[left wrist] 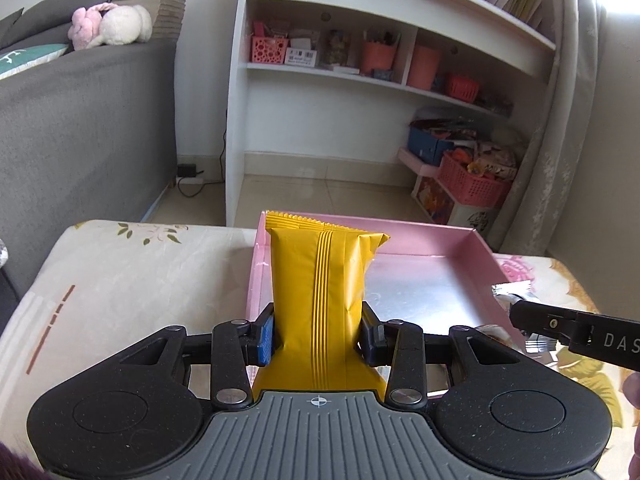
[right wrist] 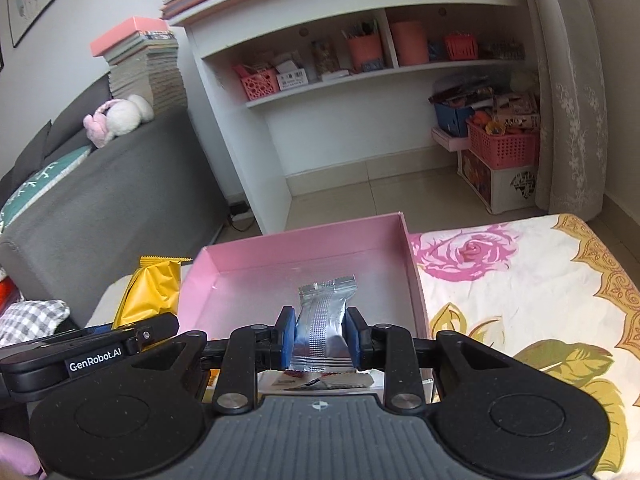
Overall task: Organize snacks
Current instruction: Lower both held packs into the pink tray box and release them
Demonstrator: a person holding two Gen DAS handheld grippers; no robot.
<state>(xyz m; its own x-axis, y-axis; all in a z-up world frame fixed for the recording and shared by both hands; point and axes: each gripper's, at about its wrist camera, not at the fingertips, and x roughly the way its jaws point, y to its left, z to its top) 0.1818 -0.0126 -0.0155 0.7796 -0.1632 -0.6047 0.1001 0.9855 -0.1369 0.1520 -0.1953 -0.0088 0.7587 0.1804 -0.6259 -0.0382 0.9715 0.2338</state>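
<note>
My left gripper (left wrist: 318, 338) is shut on a yellow snack packet (left wrist: 320, 276), which stands upright between the blue pads over the near left corner of the pink box (left wrist: 476, 248). In the right wrist view my right gripper (right wrist: 320, 340) is shut on a small silver snack packet (right wrist: 322, 316), held above the pink box (right wrist: 412, 276). That box has a silvery floor with nothing lying in it. The yellow packet (right wrist: 150, 292) and the left gripper show at the left of the right wrist view. The right gripper with its silver packet (left wrist: 512, 294) enters the left wrist view from the right.
The box sits on a table under a floral cloth (right wrist: 520, 288). More packets lie under the right gripper (right wrist: 328, 380) near the table's front. A grey sofa (left wrist: 80, 128) stands to the left, a white shelf unit (left wrist: 360, 80) behind, pink baskets (left wrist: 472, 184) on the floor.
</note>
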